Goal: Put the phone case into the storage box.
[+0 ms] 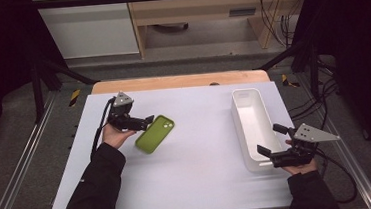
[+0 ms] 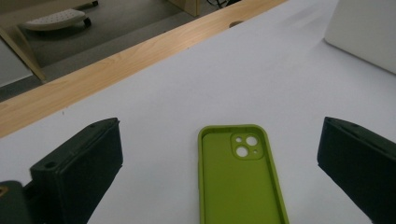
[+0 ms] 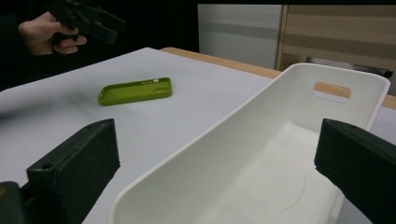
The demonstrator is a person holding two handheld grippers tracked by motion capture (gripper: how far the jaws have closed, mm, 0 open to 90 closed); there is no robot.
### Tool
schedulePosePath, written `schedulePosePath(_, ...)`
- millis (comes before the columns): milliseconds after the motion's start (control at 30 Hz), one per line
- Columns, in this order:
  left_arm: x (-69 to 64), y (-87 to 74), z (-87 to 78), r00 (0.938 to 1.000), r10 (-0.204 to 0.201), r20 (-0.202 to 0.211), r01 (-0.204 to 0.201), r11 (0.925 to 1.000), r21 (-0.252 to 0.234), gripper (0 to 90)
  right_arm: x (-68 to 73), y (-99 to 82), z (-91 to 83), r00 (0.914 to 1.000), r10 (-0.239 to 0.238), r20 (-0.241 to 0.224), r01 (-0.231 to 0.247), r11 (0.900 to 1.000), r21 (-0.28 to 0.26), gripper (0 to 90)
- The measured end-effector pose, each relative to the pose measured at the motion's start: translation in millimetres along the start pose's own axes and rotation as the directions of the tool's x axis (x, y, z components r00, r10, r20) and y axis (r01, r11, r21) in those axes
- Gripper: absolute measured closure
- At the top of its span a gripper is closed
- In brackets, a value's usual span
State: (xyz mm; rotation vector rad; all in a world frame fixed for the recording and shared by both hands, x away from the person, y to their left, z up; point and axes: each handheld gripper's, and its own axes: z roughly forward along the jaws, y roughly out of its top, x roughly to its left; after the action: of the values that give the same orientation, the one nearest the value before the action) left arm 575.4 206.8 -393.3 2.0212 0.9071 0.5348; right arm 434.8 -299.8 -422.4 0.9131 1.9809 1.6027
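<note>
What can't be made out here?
- Phone case: its near end is cut off by the bottom edge of the left gripper view.
- White bin: its near end runs off the bottom of the right gripper view.
- Left tongs: too small in the high view to judge contact.

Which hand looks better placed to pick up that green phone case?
Left. The left gripper is open right beside the phone case; the right gripper is far off, by the white bin.

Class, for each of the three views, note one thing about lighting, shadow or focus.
High view: table evenly lit, surroundings dark, soft shadow beside the green phone case. Left gripper view: case sharp, near jaws soft and dark. Right gripper view: white bin bright, the far hand dim against black.
</note>
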Motion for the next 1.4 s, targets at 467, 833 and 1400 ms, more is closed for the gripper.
schedulePosePath(467,4.6,-11.7,23.5,0.9996,0.006,-0.026,-0.004,0.9961,0.088,0.0,0.2,0.1,-0.4,1.0,0.003,-0.002,-0.003,1.0,-0.001,0.5)
schedulePosePath(833,7.9,-24.0,36.6,0.9995,0.001,-0.032,0.004,0.9909,0.134,0.0,-0.1,0.3,-0.7,1.0,0.003,0.002,-0.003,1.0,-0.002,0.5)
schedulePosePath(1400,7.8,-40.7,53.3,0.9992,-0.015,-0.038,0.023,0.9767,0.213,5.6,0.0,0.2,-0.6,1.0,0.003,0.001,-0.003,1.0,-0.001,0.5)
